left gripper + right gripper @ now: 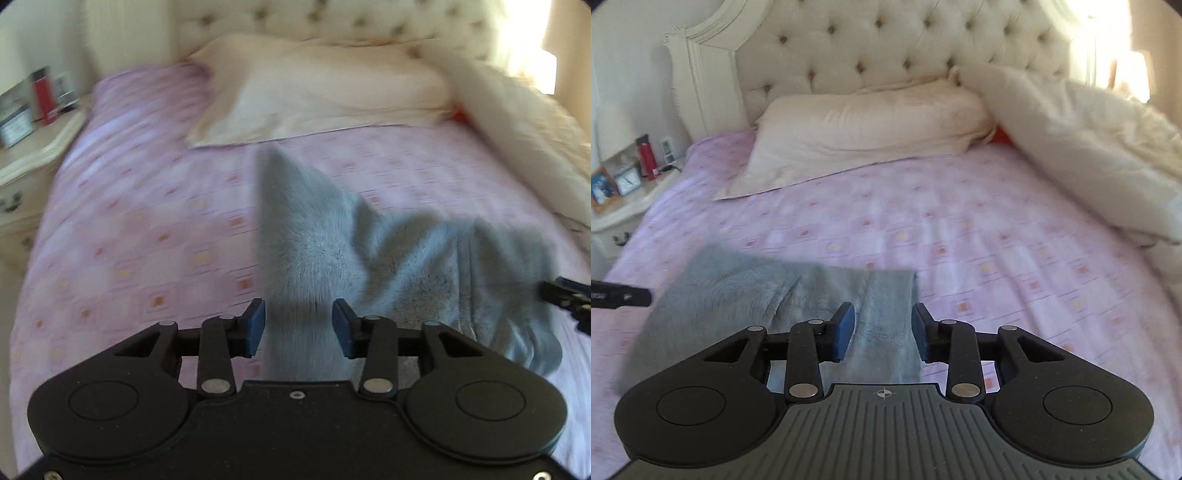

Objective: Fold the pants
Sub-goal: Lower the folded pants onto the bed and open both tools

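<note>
1. Two grippers work a pair of grey pants (768,295) lying crumpled on the pink patterned bedsheet (997,240), near the foot of the bed and well short of the cream pillow (864,125).
2. My left gripper (299,326) has its blue pads apart, with a strip of grey cloth running up between them; I cannot see the pads touching it, so I judge it unclamped.
3. My right gripper (882,325) is likewise spread, straddling the right edge of the fabric, where a straight hem-like border shows.
4. I read both as lined up on separate ends of the garment so each can pinch an edge and pull it taut.
5. In the left wrist view the cloth peaks up in ridges and looks motion-blurred, so the pants are far from flat.
6. Folding has barely started, by my judgement; spreading comes first.
7. Soft knit will sag, so a deep bite seems wise.
</note>
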Demonstrator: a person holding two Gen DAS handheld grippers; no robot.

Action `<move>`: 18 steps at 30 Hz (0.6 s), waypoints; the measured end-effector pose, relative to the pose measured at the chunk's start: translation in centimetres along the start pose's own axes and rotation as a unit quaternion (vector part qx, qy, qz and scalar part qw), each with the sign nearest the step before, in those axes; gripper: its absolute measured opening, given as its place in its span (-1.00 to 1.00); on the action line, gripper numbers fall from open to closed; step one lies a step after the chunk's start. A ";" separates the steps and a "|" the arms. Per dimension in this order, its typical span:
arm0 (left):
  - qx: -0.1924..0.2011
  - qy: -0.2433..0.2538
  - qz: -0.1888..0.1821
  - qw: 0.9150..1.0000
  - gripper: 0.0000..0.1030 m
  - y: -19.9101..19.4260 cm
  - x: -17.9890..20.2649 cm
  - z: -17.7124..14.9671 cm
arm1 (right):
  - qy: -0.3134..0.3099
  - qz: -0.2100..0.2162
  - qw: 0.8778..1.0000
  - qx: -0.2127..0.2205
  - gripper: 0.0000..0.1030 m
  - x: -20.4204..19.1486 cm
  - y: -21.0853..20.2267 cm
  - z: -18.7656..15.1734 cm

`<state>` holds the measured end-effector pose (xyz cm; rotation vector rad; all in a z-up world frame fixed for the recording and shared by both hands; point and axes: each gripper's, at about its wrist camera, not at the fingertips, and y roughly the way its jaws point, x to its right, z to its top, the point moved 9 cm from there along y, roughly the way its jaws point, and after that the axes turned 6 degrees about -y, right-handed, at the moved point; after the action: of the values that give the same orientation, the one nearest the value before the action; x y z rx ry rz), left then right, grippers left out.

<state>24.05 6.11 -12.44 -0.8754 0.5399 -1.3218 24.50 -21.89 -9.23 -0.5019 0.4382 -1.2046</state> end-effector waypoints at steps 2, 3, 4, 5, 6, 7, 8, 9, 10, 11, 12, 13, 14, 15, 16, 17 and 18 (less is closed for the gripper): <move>-0.002 0.000 0.009 1.000 -0.06 -0.1 -0.4 -1.0 | 0.009 0.016 1.000 0.012 -0.36 -0.6 -1.7 -0.7; -0.004 0.004 0.007 1.000 -0.06 -0.3 -0.3 -1.5 | 0.011 0.019 1.000 0.015 -0.36 -1.0 -2.4 -0.9; -0.004 0.009 0.006 1.000 -0.04 -0.6 -0.2 -2.1 | 0.010 0.020 1.000 0.018 -0.35 -1.4 -3.1 -1.4; -0.001 0.013 0.007 1.000 -0.04 -1.0 -0.1 -2.6 | 0.009 0.022 1.000 0.019 -0.35 -1.9 -3.7 -1.7; 0.002 0.015 0.010 1.000 -0.04 -1.5 0.0 -3.0 | 0.009 0.026 0.999 0.019 -0.35 -2.5 -4.2 -1.8; 0.006 0.017 0.011 1.000 -0.03 -2.0 0.2 -3.6 | 0.011 0.029 0.999 0.017 -0.35 -3.0 -4.8 -2.1; 0.009 0.018 0.011 1.000 0.03 -2.5 0.2 -4.0 | 0.014 0.032 0.999 0.015 -0.35 -3.5 -5.3 -2.3; 0.009 0.017 0.012 1.000 0.07 -3.1 0.3 -4.4 | 0.017 0.038 0.999 0.013 -0.35 -3.9 -5.7 -2.5; 0.008 0.015 0.011 1.000 0.08 -3.5 0.4 -4.7 | 0.019 0.041 0.999 0.011 -0.35 -4.3 -6.0 -2.5; 0.007 0.015 0.010 1.000 0.08 -4.3 0.5 -5.0 | 0.019 0.042 0.999 0.009 -0.35 -4.6 -6.4 -2.8; 0.006 0.015 0.009 1.000 0.08 -4.9 0.8 -5.5 | 0.018 0.043 0.999 0.007 -0.35 -5.0 -6.8 -3.0; 0.003 0.013 0.009 1.000 0.08 -5.4 1.0 -6.0 | 0.018 0.043 0.999 0.005 -0.34 -5.3 -7.1 -3.3; 0.001 0.012 0.009 1.000 0.08 -5.8 1.0 -6.2 | 0.018 0.044 0.999 0.002 -0.34 -5.5 -7.3 -3.4; -0.001 0.012 0.009 1.000 0.08 -6.2 1.3 -6.7 | 0.018 0.044 0.999 -0.001 -0.34 -5.7 -7.5 -3.6; -0.004 0.011 0.010 1.000 0.08 -6.5 1.4 -7.0 | 0.019 0.044 0.999 -0.001 -0.34 -5.9 -7.8 -3.7; -0.007 0.012 0.012 1.000 0.09 -6.9 1.6 -7.4 | 0.021 0.044 0.999 -0.001 -0.34 -6.0 -8.1 -3.9; -0.008 0.012 0.012 1.000 0.09 -7.1 1.8 -7.7 | 0.024 0.044 0.999 -0.001 -0.34 -6.1 -8.3 -4.0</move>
<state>14.16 2.46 -10.98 -0.8641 0.5790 -1.3084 14.02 -18.87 -7.26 -0.4522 0.4969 -1.1333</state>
